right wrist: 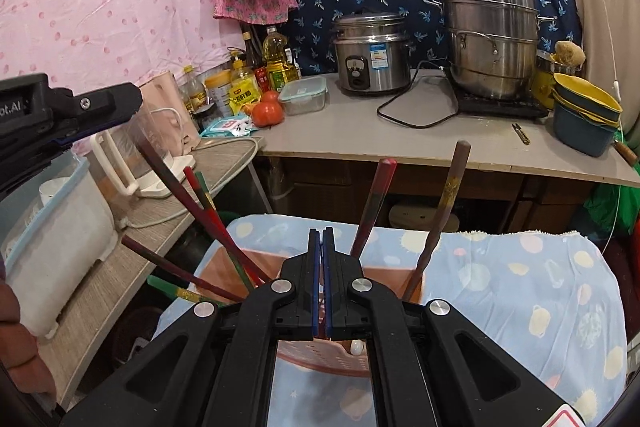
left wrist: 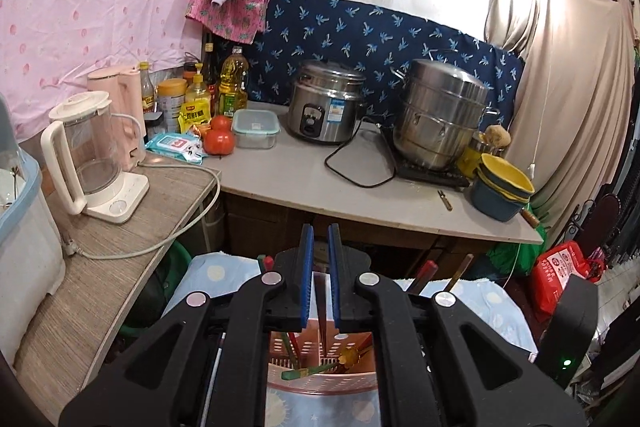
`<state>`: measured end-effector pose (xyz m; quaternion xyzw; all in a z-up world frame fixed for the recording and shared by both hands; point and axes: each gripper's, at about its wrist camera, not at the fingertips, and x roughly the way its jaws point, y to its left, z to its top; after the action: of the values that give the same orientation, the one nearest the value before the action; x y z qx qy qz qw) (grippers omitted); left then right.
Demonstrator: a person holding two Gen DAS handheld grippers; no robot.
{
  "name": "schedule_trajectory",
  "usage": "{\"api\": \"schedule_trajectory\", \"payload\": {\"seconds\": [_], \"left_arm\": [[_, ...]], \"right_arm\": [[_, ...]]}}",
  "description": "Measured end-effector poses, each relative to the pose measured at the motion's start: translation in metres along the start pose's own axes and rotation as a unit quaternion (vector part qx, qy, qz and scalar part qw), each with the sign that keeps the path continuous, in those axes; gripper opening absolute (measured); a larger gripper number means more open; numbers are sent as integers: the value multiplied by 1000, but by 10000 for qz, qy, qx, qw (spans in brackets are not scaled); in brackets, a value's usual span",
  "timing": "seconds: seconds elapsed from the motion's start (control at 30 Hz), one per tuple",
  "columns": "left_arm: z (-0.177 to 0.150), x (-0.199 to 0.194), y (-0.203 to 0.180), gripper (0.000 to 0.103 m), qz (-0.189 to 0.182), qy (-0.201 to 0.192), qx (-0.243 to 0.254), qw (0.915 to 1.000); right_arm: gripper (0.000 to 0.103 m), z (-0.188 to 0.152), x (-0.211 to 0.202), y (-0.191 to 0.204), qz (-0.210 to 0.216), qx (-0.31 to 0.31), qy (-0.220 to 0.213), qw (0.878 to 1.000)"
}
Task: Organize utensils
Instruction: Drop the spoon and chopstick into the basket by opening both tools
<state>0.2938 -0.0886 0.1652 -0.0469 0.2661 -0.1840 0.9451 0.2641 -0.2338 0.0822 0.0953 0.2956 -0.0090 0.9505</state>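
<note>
A pink perforated utensil holder (left wrist: 320, 355) stands on a blue patterned cloth (right wrist: 520, 287). It shows in the right wrist view (right wrist: 224, 267) with several chopsticks (right wrist: 372, 203) leaning out of it. My left gripper (left wrist: 320, 231) is above the holder, its blue pads nearly closed on a dark chopstick (left wrist: 321, 303) that points down into it. In the right wrist view the left gripper (right wrist: 80, 111) holds that chopstick (right wrist: 168, 175) at the upper left. My right gripper (right wrist: 321, 233) is shut and empty just above the holder's near side.
A counter (left wrist: 300, 175) behind holds a rice cooker (left wrist: 324, 107), a steel steamer pot (left wrist: 440, 111), stacked yellow-blue bowls (left wrist: 502, 187), tomatoes (left wrist: 218, 139), bottles and a lidded box. A side table at the left holds a glass kettle (left wrist: 88, 155) and a plastic bin (left wrist: 24, 239).
</note>
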Motion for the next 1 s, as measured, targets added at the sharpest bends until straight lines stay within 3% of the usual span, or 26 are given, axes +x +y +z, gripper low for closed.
{"api": "schedule_trajectory", "payload": {"seconds": [0.1, 0.13, 0.17, 0.7, 1.0], "left_arm": [[-6, 3, 1, 27, 124, 5, 1, 9999], [-8, 2, 1, 37, 171, -15, 5, 9999], [-10, 1, 1, 40, 240, -39, 16, 9997], [-41, -20, 1, 43, 515, 161, 168, 9984], [-71, -42, 0, 48, 685, 327, 285, 9967]], "right_arm": [[29, -4, -3, 1, -36, 10, -31, 10000], [31, -5, -6, 2, -56, 23, -73, 10000], [31, -6, -7, 2, -63, 19, -89, 9999], [40, -24, -47, 13, -148, -82, -148, 9997], [42, -39, -86, 21, -411, -157, -186, 9989]]}}
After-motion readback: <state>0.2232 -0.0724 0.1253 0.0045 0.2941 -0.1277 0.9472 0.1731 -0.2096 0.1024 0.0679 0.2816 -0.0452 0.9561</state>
